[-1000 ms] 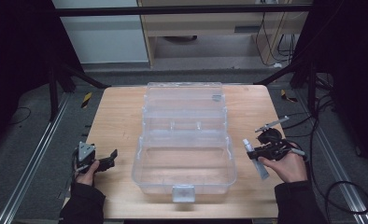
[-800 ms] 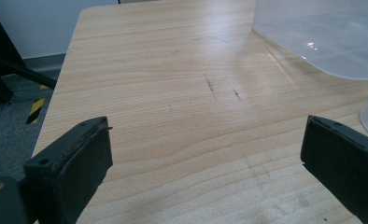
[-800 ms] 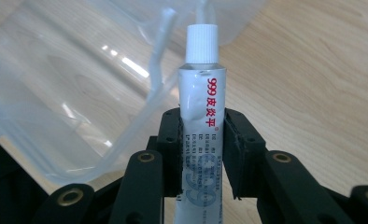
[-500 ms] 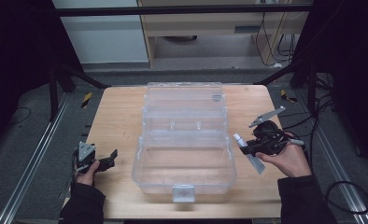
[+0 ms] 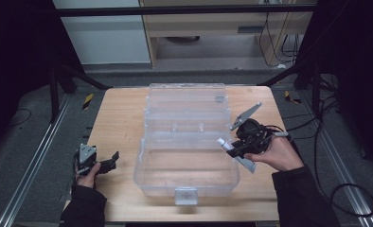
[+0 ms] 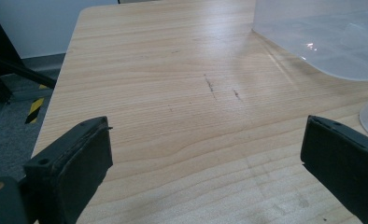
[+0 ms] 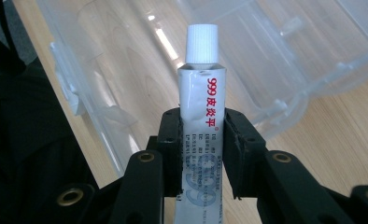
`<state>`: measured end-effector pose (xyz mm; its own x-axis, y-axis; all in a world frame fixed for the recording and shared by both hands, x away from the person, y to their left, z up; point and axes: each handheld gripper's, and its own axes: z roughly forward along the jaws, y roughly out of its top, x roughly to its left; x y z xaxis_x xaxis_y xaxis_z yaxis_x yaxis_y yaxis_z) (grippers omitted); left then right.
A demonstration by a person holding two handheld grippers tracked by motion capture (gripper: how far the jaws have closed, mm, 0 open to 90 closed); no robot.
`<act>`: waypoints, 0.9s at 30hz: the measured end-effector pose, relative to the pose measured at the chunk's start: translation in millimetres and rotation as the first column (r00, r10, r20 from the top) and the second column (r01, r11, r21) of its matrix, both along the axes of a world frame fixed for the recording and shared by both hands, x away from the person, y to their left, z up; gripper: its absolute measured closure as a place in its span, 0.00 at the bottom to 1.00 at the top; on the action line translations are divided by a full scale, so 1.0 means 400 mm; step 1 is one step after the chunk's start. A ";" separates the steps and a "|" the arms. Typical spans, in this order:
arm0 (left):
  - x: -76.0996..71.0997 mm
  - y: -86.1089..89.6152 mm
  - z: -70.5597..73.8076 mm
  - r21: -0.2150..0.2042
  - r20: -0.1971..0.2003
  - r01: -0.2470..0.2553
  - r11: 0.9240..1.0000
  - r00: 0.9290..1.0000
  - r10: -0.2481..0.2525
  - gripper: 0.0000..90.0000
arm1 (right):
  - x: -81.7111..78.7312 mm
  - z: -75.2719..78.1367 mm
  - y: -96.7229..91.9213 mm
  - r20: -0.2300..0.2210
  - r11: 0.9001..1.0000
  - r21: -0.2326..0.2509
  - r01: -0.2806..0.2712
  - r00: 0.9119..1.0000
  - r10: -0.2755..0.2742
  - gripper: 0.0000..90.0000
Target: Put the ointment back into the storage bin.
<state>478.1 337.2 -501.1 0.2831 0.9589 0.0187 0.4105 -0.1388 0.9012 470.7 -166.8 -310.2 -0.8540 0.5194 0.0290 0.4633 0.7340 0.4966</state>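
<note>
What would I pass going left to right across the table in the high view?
Left gripper, open → clear plastic storage box, lid open → white ointment tube, clamped in the right gripper at the box's right edge → the person's right hand.

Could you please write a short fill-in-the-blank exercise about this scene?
1. The right tool is shut on a white ____ with a ribbed cap.
2. The left tool is ____ over the bare table.
3. The clear plastic box has its lid ____.

Missing words: tube; open; open
</note>
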 end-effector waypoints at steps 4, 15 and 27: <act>0.000 0.000 0.000 0.000 -0.001 0.001 1.000 1.000 -0.001 0.02 | 0.011 0.002 0.034 -0.006 0.998 -0.027 -0.049 0.999 0.049 0.77; 0.000 0.001 0.000 -0.001 0.000 0.001 1.000 1.000 -0.001 0.02 | 0.028 -0.009 0.119 -0.017 0.980 -0.091 -0.178 0.984 0.178 0.77; 0.001 0.001 0.000 -0.001 -0.002 0.002 1.000 1.000 -0.002 0.02 | 0.033 -0.065 0.185 -0.024 0.943 -0.162 -0.290 0.957 0.291 0.77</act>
